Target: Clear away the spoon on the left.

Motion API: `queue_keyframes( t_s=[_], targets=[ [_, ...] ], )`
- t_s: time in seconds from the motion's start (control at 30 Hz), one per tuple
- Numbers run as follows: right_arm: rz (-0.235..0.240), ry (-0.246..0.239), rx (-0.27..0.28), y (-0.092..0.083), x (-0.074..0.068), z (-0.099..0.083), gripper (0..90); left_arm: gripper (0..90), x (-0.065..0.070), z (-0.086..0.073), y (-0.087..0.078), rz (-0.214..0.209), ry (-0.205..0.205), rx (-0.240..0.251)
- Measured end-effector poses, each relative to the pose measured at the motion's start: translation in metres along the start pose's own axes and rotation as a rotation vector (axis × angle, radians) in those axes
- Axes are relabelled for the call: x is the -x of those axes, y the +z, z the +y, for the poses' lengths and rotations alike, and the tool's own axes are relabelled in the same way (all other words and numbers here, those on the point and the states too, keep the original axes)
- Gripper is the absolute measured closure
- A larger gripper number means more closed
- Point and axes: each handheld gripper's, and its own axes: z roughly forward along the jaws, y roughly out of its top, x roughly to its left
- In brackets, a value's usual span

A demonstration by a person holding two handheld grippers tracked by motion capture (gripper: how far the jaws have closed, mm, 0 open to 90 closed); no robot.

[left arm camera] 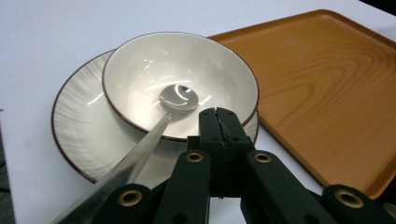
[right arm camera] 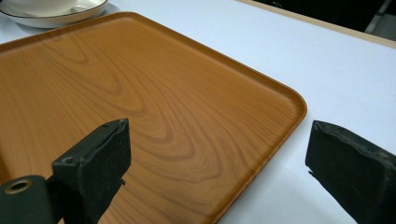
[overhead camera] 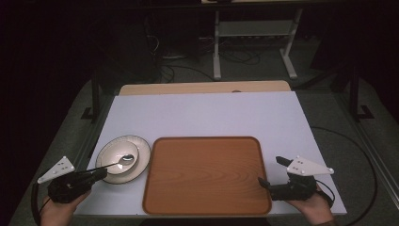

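On the white table [overhead camera: 202,113] there is one wooden tray [overhead camera: 207,176], one plate [overhead camera: 141,160], one bowl [overhead camera: 113,155] sitting on that plate, and one spoon [overhead camera: 115,163] — plus two hand-held grippers. The plate and bowl lie just beside the tray's left edge. The spoon rests in the bowl with its head down in the hollow and its handle rising over the bowl's near rim; its long axis runs on a slant from the bowl's middle toward the near-left corner of the table, handle end toward the left gripper [overhead camera: 96,175]. In the left gripper view that gripper's jaws are pressed flat together with nothing between them, the spoon handle passing just beside them on the left. The right gripper [overhead camera: 271,170] stands wide and holds nothing — it hovers at the tray's near-right corner.
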Motion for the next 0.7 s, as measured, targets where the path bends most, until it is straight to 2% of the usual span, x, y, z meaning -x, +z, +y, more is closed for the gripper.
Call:
queue_keyframes(
  t_s=[0.7],
  targets=[
    [0.002, -0.006, -0.004, 0.002, 0.000, 0.000, 6.2, 89.5, -0.018, -0.003, -0.004, 0.073, -0.032, 0.029]
  ],
)
